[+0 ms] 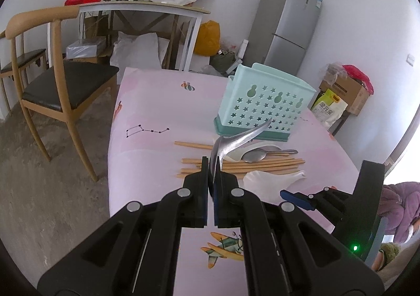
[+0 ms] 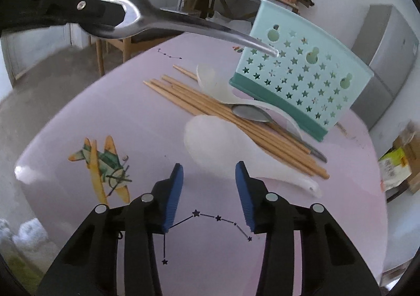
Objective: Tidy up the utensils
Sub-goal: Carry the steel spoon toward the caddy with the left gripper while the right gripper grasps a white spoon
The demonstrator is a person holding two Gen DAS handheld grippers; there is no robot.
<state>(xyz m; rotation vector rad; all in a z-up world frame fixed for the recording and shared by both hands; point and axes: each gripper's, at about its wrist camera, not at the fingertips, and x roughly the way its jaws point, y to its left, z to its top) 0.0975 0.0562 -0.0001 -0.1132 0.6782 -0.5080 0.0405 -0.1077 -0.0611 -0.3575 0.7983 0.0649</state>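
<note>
- Left wrist view: the left gripper is clamped on the bowl of a metal spoon, which it holds in the air above the pink tablecloth; the handle slants up and to the right, toward the pale green holder.
- The holder, pierced with star-shaped holes, stands upright on the far right part of the table.
- In front of it lies a bundle of wooden chopsticks, with a second metal spoon resting on them and a white plastic spoon just beside them on the near side.
- The right gripper shows at the right edge, low over the table.
- Right wrist view: the right gripper hangs over the tablecloth with its blue pads apart and nothing between them.
- The bowl of the white plastic spoon lies just ahead of the fingertips, apart from them.
- The chopsticks lie slanted beyond it, touching the second metal spoon.
- At upper left the left gripper grips the held spoon, its handle tip close to the holder.
</note>
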